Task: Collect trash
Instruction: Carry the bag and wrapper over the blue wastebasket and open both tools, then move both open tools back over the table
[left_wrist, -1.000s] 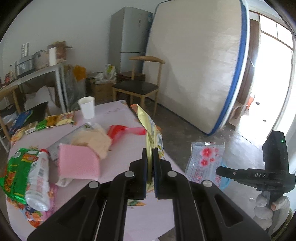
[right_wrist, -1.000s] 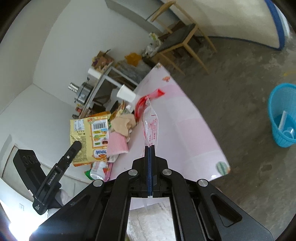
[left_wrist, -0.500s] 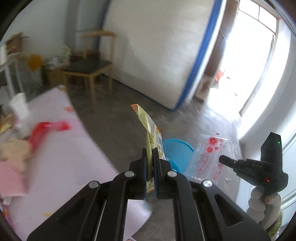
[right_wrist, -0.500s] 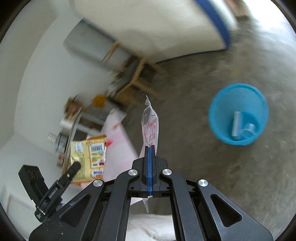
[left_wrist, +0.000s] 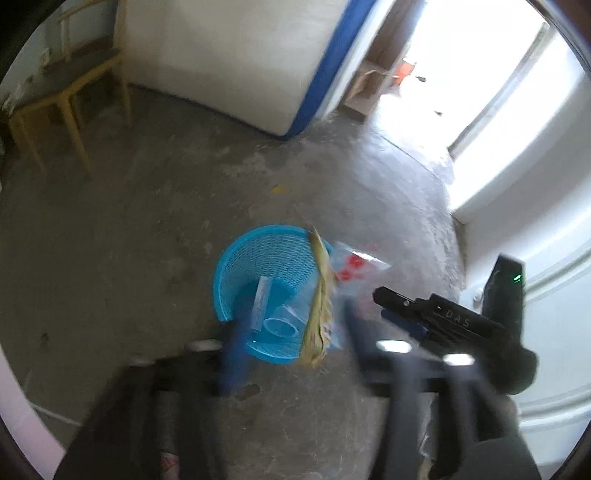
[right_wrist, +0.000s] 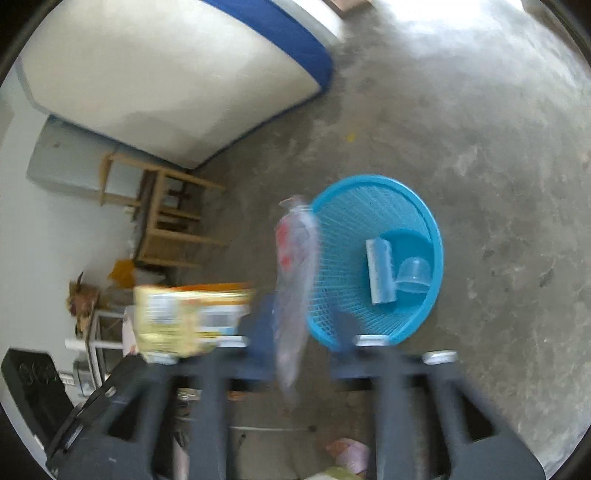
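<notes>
I have both claws over the blue basket, and each has just been opening. The left claw stands spread with the yellow snack wrapper loose between its blurred fingers, edge-on above the basket's near rim. The right claw is also spread, and the clear wrapper with red print hangs between its fingers with no pad pressing on it, just at the basket's left rim.

To do this drop well, I judge I should hold both hands steady over the mouth until the wrappers fall clear. Both sit close to the rim, not the centre, and light film drifts, so a nudge inward would help. Motion blur makes it hard to say whether either wrapper is already falling.

The basket stands on a bare grey concrete floor and already holds a clear cup and a pale flat strip. A mattress leans against the wall, a wooden chair stands beside it, and a bright doorway opens at the right.
</notes>
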